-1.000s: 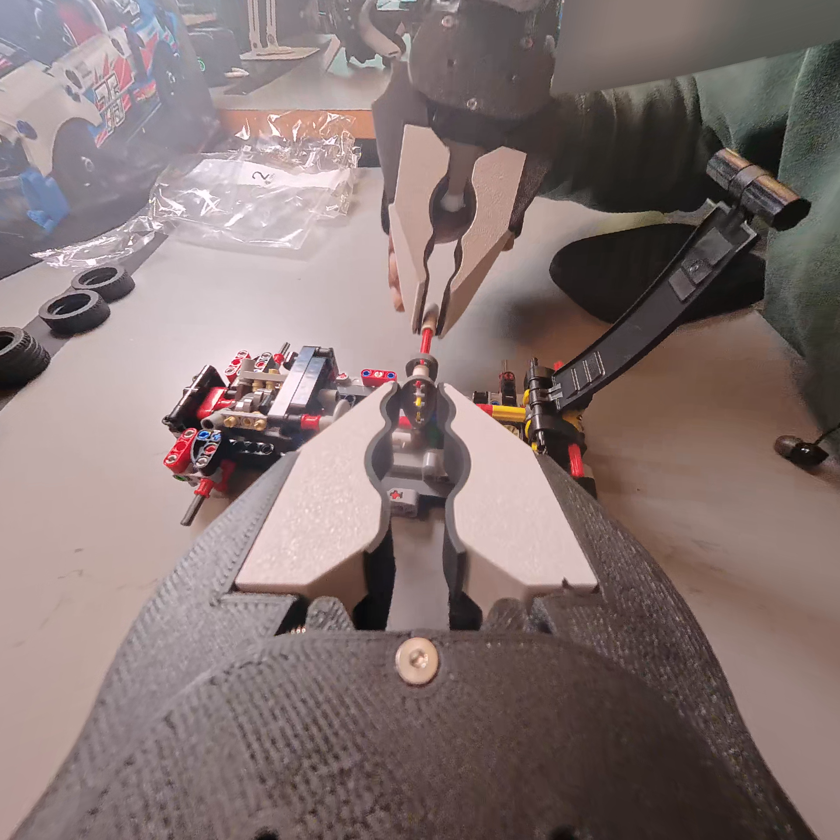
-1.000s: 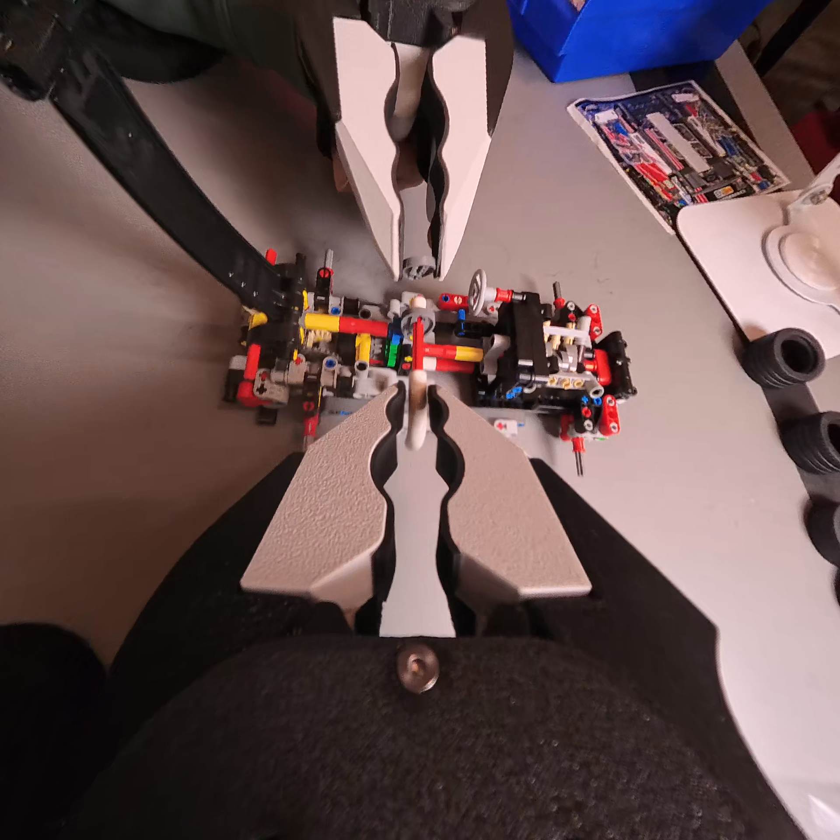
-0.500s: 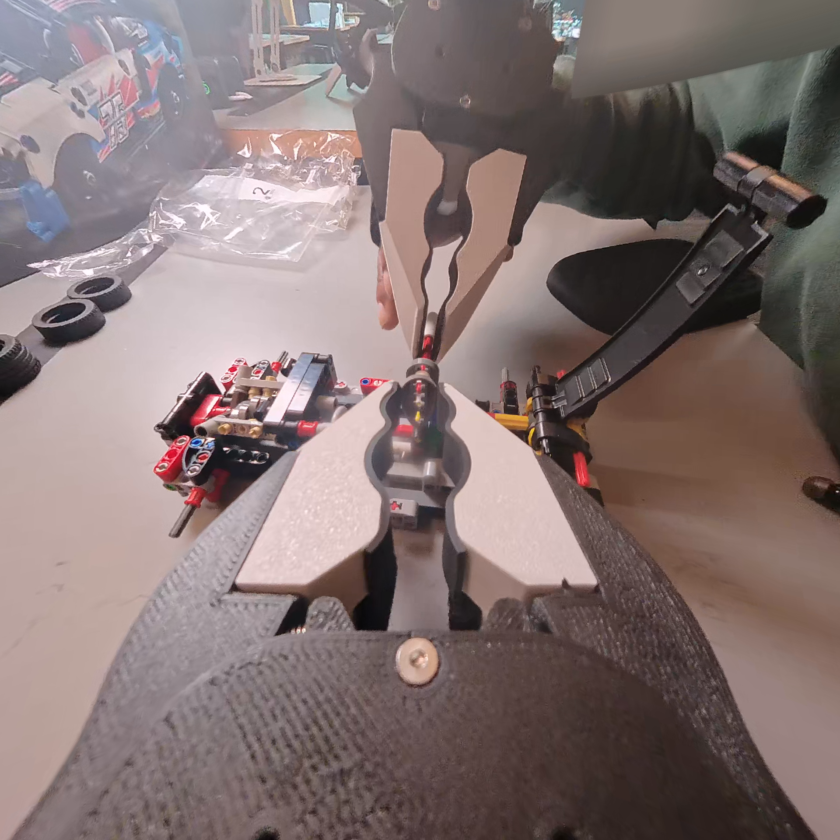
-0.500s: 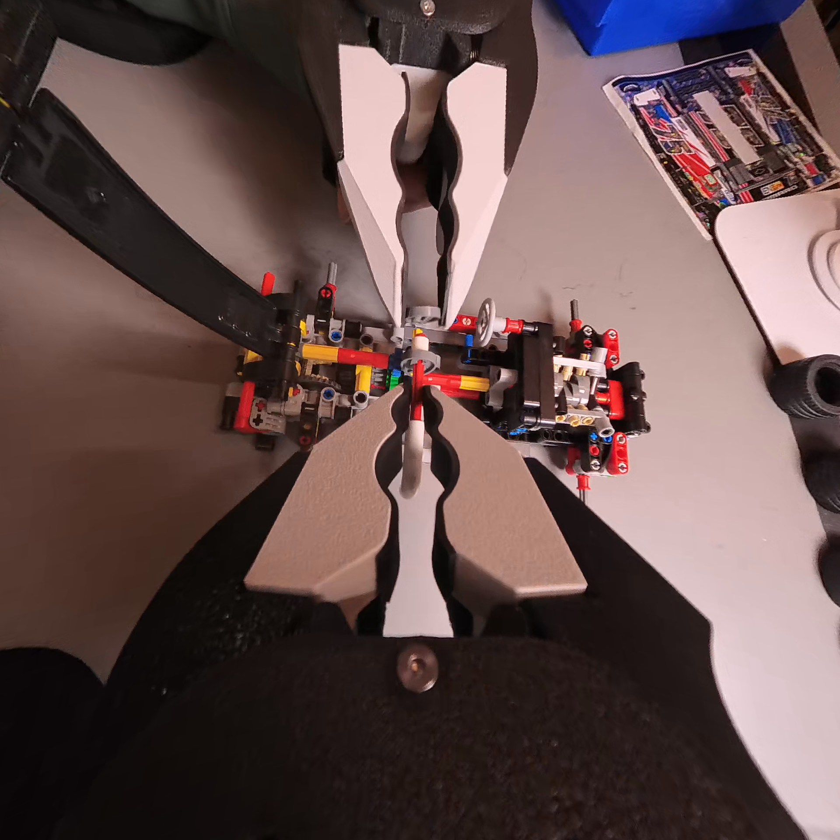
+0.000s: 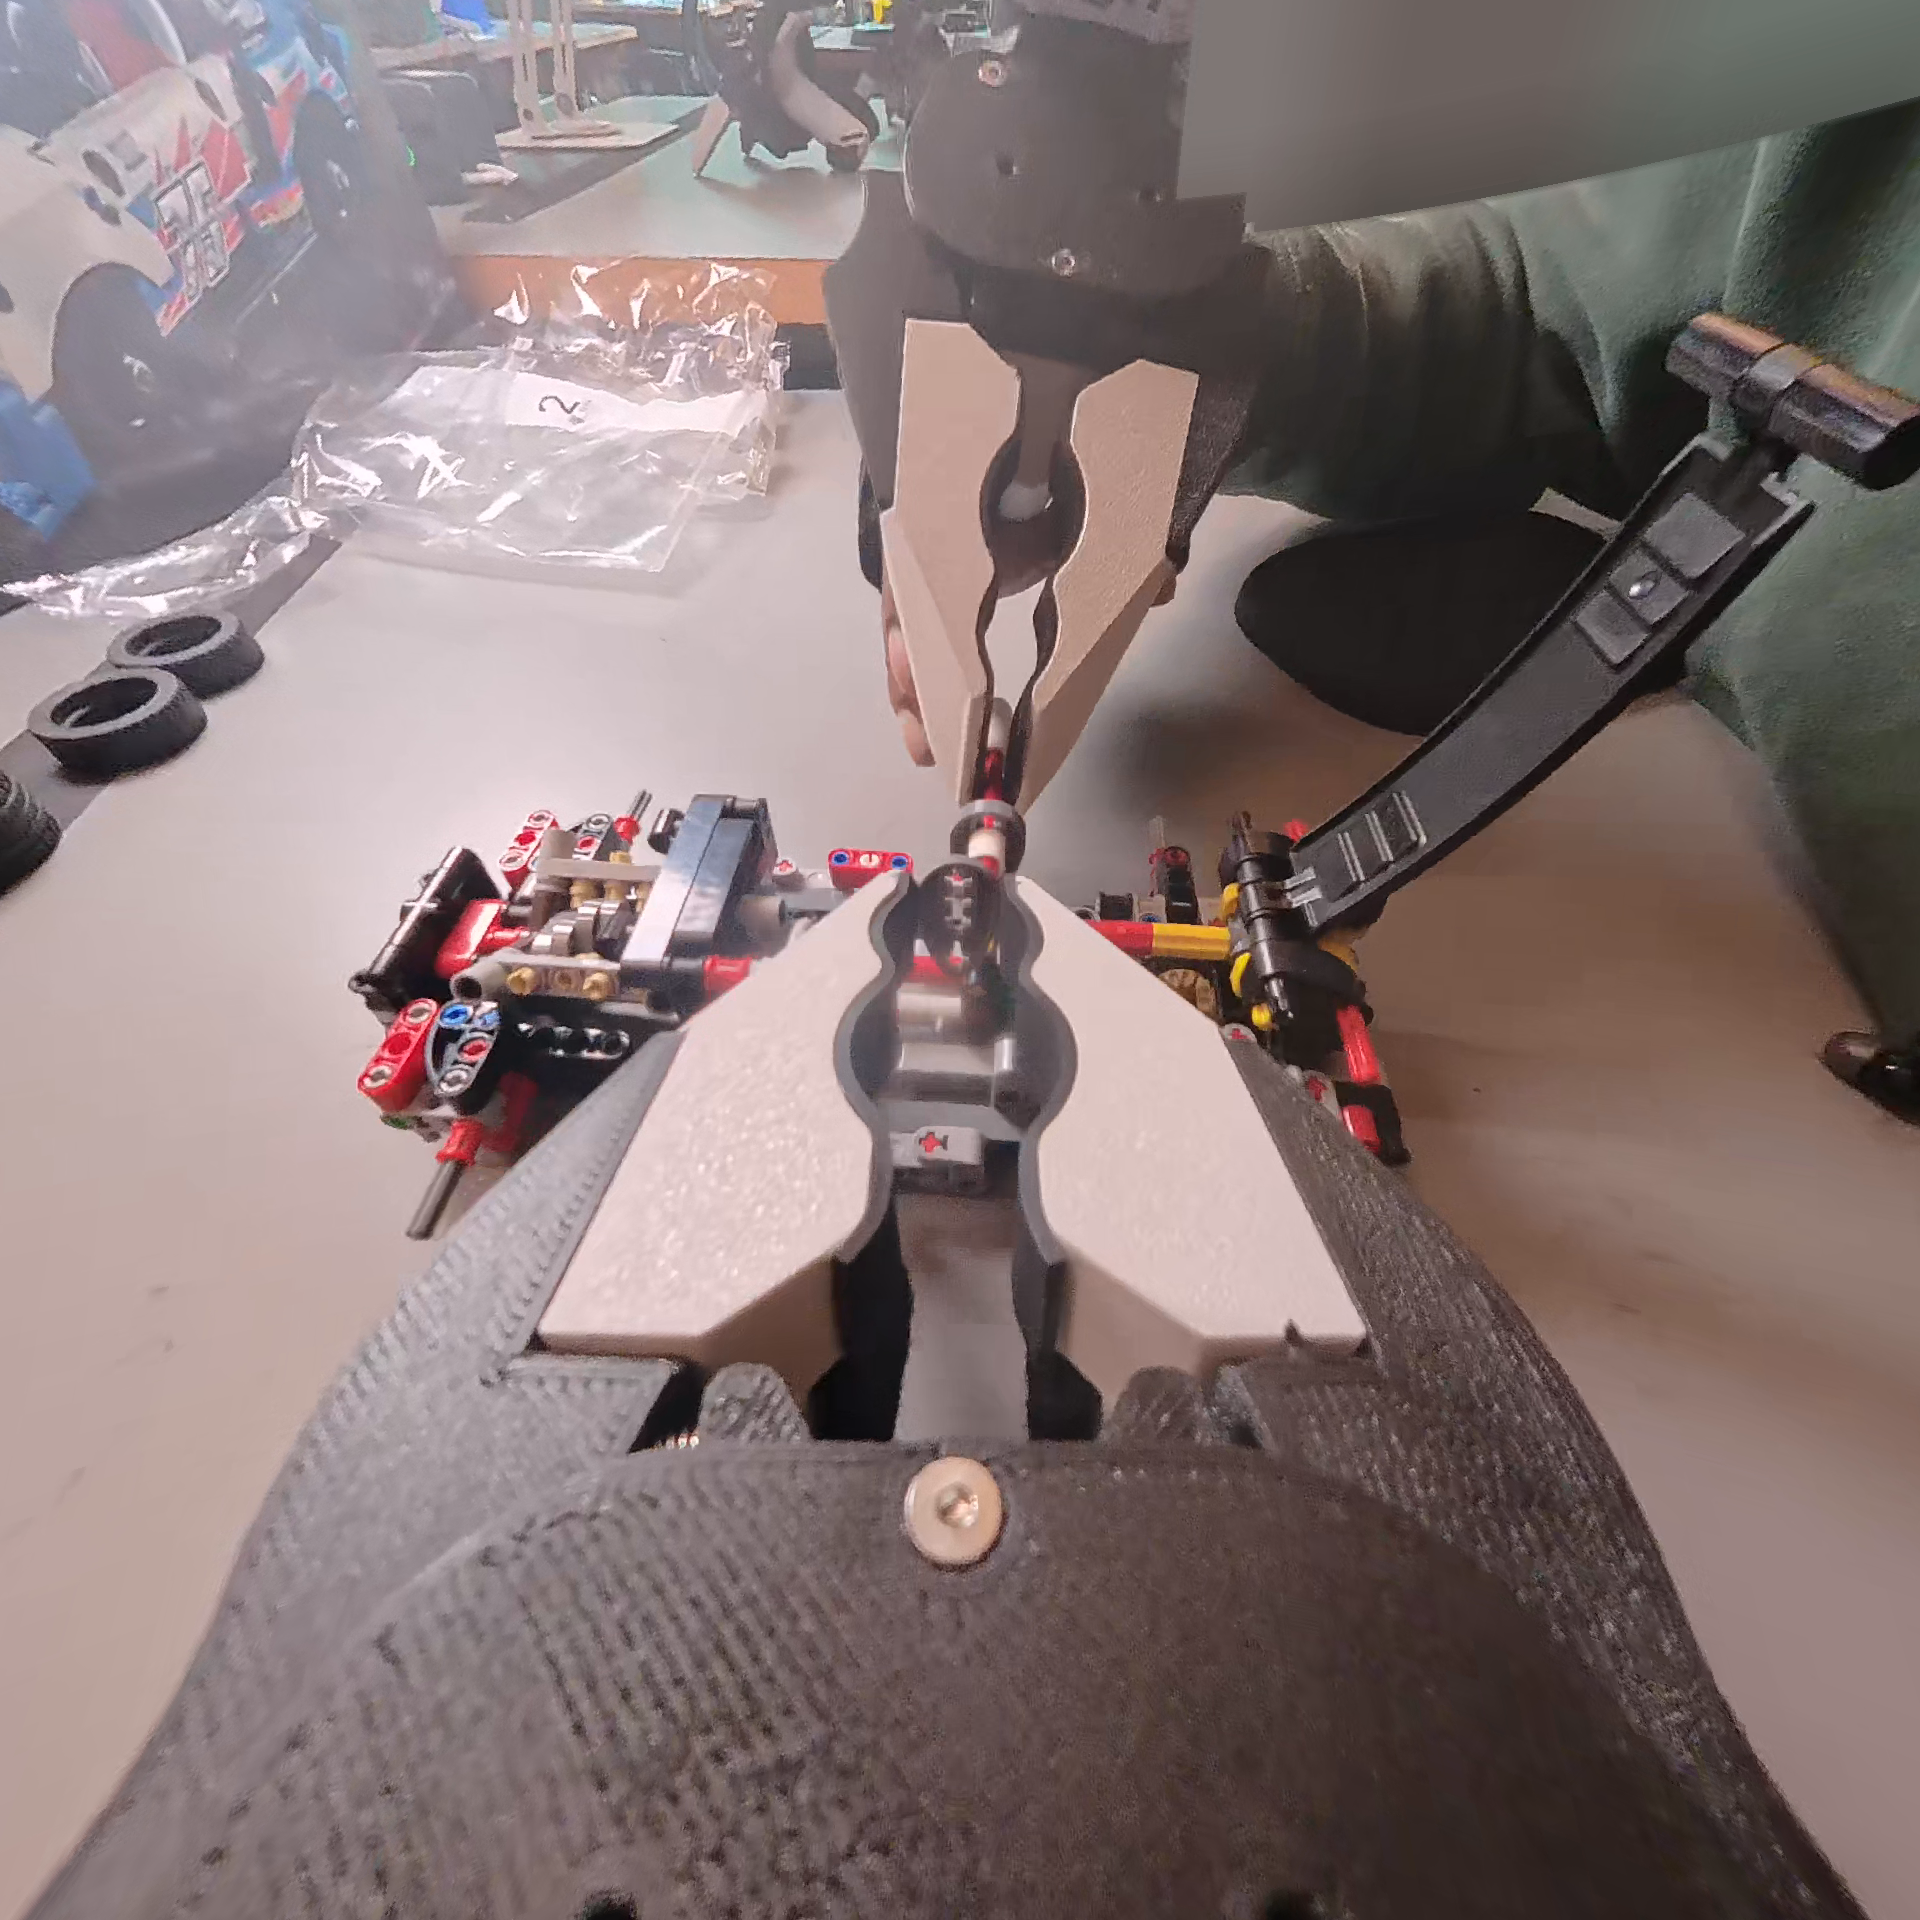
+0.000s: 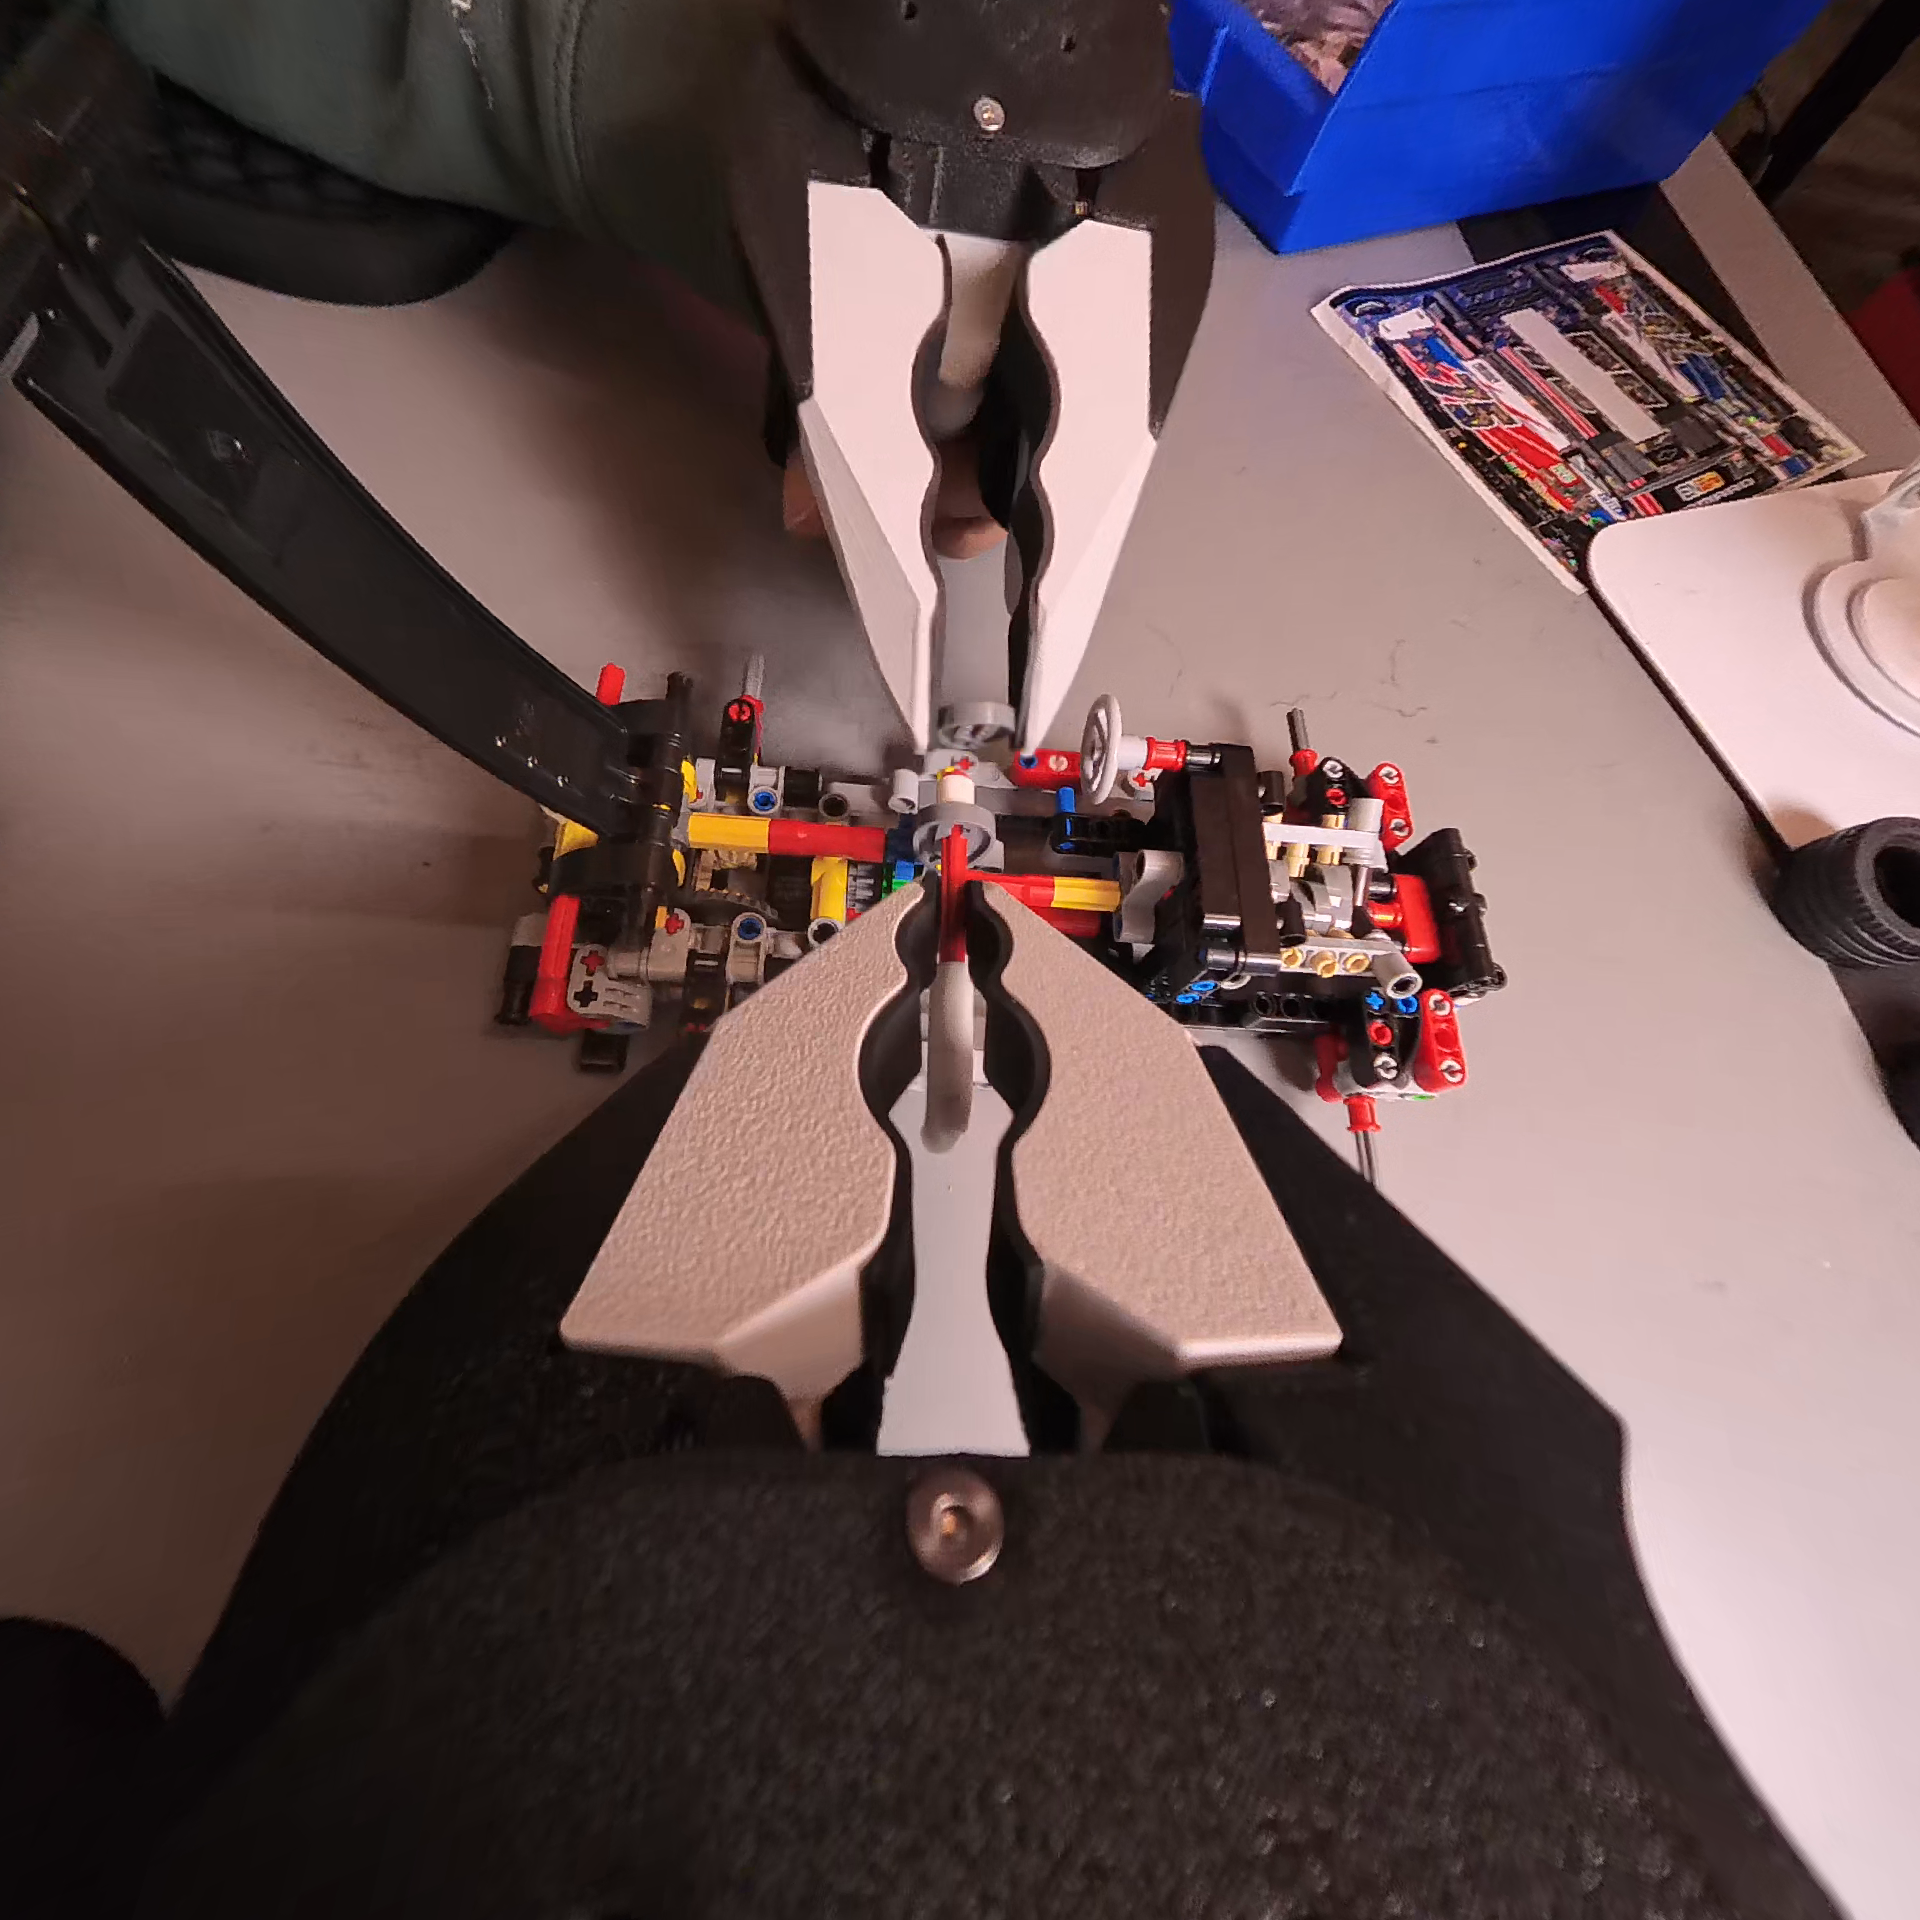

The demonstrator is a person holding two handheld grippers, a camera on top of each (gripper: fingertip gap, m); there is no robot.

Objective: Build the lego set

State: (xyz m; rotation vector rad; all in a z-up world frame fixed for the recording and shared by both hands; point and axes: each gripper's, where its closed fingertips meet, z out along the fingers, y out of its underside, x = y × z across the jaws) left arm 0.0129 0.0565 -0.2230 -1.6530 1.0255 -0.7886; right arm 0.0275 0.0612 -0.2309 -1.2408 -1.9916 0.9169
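brick chassis [image 6: 997,862] 1 | loose tyres [image 5: 114,717] 3 | plastic bags [image 5: 540,457] 2 | booklet [image 6: 1590,384] 1 | blue bin [image 6: 1455,114] 1

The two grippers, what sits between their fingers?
In the right wrist view, the brick-built chassis lies between them; the right gripper pinches a red axle carrying a grey bush.

Both grippers alike — left gripper [image 5: 958,896], right gripper [image 6: 954,902]: pale grey wedge fingers [image 5: 748,1122], wavy dark inner edges, textured black housing [image 5: 935,1714], silver screw [image 5: 954,1508] — dark green sleeve [image 5: 1475,343].
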